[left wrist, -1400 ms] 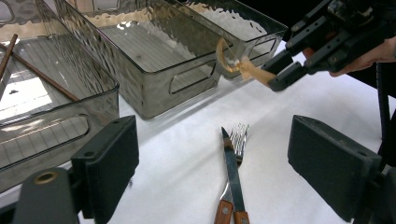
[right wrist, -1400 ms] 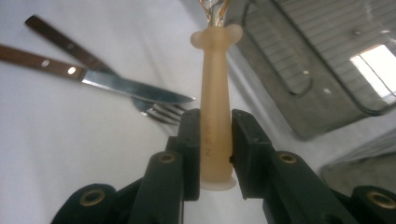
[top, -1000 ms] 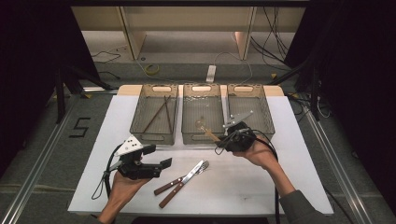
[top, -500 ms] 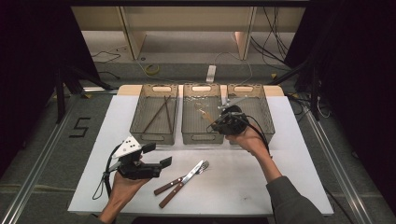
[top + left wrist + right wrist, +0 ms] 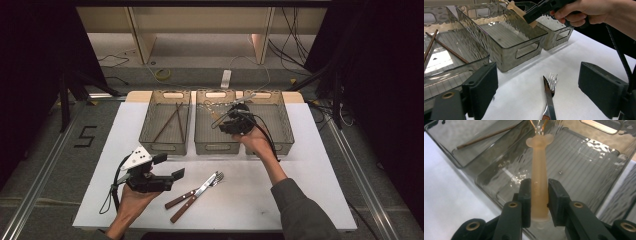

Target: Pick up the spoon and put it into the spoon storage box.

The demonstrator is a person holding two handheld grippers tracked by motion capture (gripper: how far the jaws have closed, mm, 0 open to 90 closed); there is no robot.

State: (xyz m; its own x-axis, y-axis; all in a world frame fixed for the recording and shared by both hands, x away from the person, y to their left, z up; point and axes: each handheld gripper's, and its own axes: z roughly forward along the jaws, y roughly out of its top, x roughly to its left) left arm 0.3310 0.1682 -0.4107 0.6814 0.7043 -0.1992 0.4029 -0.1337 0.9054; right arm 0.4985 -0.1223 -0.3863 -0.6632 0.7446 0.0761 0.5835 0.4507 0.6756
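Right gripper [image 5: 537,195] pinching pale utensil handle [image 5: 539,170], over middle bin [image 5: 200,140]. Left gripper [image 5: 537,87] spread, empty. Step: sorting, probably whisk. Next: lower, release inside bin.

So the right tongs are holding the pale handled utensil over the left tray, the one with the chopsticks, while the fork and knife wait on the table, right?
Not quite. The right tongs grip the pale handled utensil over the middle tray, not the left tray that holds the chopsticks. The high view shows this. The fork and knife do lie on the table.
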